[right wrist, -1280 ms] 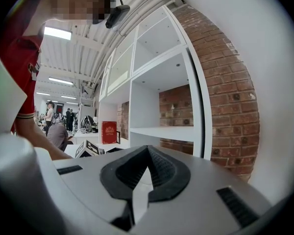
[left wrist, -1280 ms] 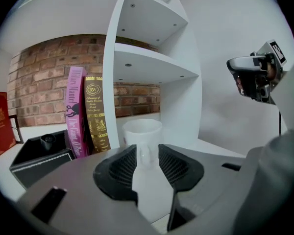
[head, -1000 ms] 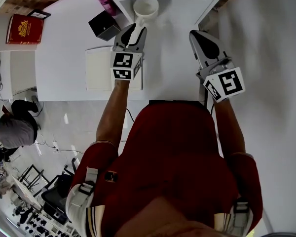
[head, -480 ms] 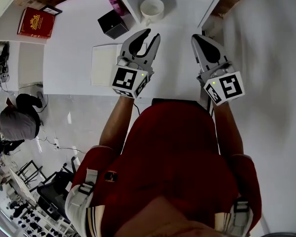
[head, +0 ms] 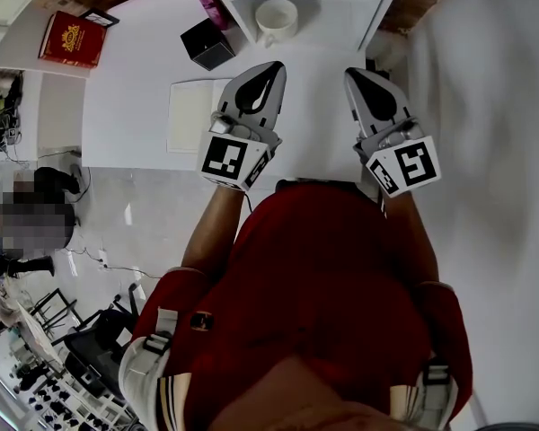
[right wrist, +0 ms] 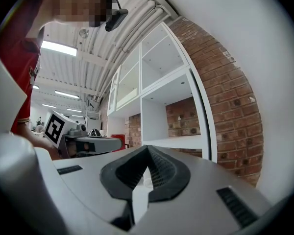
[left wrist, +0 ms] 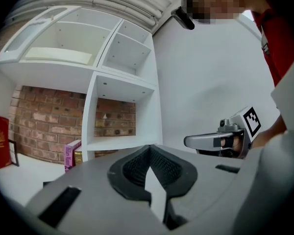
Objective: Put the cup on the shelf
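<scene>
Well off to the left tool's (head: 268, 74) left, a red book (head: 72, 39) lies on the bench (head: 135, 88). Nearer, a white pad (head: 190, 115) lies just beside the tool's left flank, and a black box (head: 207, 43) sits ahead and left of its tips. The left tool is clenched on nothing: in its own view the pads (left wrist: 159, 163) meet with no object between them.

The cup (head: 277, 15) stands upright ahead of that tool, apart from its tips, inside the lowest bay of the shelf (head: 384, 7). To the right, the right tool (head: 357, 77) points at the shelf's right upright, and it is also pressed shut and empty.

We judge that the cup already lies where the task wants it, free of both tools, so little seems left. From above we cannot be sure whether the bay's floor is a shelf board or the bench itself.
</scene>
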The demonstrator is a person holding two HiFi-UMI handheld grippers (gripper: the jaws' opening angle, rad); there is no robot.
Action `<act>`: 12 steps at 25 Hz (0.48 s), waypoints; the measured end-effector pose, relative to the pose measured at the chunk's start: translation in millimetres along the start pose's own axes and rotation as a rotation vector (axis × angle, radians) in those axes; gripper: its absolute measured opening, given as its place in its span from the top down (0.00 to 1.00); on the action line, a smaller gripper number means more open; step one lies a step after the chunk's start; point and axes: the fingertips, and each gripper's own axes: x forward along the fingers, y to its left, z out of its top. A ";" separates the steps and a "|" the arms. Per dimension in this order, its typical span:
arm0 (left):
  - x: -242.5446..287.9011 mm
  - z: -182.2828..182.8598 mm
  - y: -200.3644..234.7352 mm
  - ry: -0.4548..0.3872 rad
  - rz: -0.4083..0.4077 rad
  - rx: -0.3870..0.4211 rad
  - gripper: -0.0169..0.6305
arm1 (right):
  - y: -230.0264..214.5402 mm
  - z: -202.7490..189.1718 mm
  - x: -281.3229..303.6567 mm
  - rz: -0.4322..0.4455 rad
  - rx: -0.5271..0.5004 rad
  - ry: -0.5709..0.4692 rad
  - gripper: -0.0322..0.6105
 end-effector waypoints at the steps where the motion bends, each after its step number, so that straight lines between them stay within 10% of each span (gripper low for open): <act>1: -0.4 1.6 -2.0 -0.011 -0.005 -0.002 0.97 | 0.5 1.0 -1.3 0.000 0.000 -0.002 0.95; 12: -2.0 7.4 -12.5 -0.042 -0.032 -0.007 0.97 | 10.1 5.9 -6.5 0.008 -0.033 -0.011 0.95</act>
